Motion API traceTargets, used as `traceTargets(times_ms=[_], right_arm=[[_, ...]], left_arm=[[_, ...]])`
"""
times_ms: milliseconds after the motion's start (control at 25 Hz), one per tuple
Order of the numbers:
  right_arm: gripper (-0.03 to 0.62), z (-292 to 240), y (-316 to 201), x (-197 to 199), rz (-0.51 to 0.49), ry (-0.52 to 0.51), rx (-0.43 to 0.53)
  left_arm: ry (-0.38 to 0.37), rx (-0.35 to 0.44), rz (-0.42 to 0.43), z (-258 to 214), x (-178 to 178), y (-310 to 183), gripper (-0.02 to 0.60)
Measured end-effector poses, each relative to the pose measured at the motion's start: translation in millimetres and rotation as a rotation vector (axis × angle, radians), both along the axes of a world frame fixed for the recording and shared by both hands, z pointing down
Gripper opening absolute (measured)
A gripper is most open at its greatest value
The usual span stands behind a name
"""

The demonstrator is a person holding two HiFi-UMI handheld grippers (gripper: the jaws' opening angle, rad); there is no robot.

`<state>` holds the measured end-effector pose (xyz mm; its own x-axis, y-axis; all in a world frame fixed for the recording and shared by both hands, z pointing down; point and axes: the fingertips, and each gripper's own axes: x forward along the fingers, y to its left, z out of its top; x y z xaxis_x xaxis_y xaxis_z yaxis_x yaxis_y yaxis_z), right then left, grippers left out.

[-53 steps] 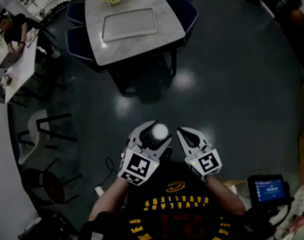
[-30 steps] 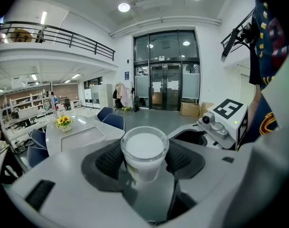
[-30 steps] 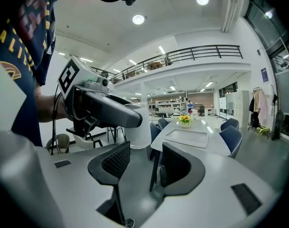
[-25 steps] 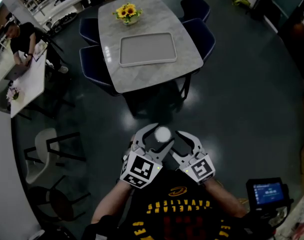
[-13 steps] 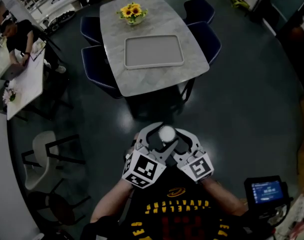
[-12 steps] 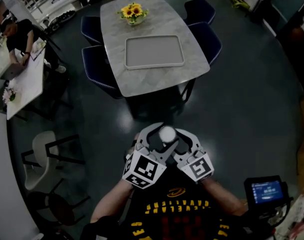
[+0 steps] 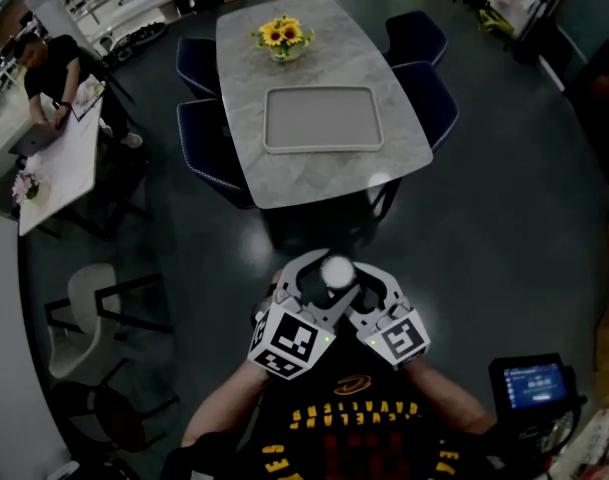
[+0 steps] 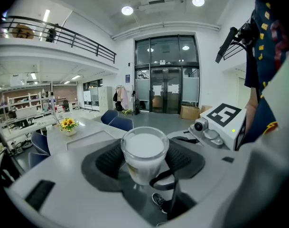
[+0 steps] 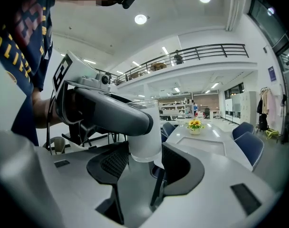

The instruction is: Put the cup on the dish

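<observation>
A frosted white cup (image 7: 336, 271) hangs upright over the dark floor, in front of my chest, with my left gripper (image 7: 322, 270) shut on it. In the left gripper view the cup (image 8: 144, 152) sits squeezed between both ribbed pads. My right gripper (image 7: 369, 282) is pressed in beside the left one and stands open. Its jaws stand wider than the cup (image 9: 145, 132), which hangs between them with a gap on each side. A rectangular grey tray (image 7: 324, 119) lies on the marble table (image 7: 284, 173) ahead. No other dish shows.
A vase of sunflowers (image 7: 282, 36) stands at the table's far end. Dark blue chairs (image 7: 429, 93) flank the table on both sides. A seated person (image 7: 49, 63) works at a white table at far left. A white chair (image 7: 84, 293) stands at left, and a device with a lit screen (image 7: 534, 383) at lower right.
The table and tray have drawn nearer and shifted right in the head view. The right gripper has closed in beside the left one around the cup. The left gripper still holds the cup.
</observation>
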<state>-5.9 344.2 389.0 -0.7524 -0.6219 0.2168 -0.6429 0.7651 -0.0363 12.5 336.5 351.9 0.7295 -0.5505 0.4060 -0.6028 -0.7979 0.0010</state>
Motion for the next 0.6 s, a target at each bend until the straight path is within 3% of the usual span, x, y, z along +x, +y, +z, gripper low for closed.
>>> traceTargets(times_ms=[600], right_arm=[[0.221, 3.0, -106.7, 38.8, -0.12, -0.013, -0.002]], left_arm=[[-0.015, -0.002, -0.121, -1.0, 37.4, -111.0, 0.268]])
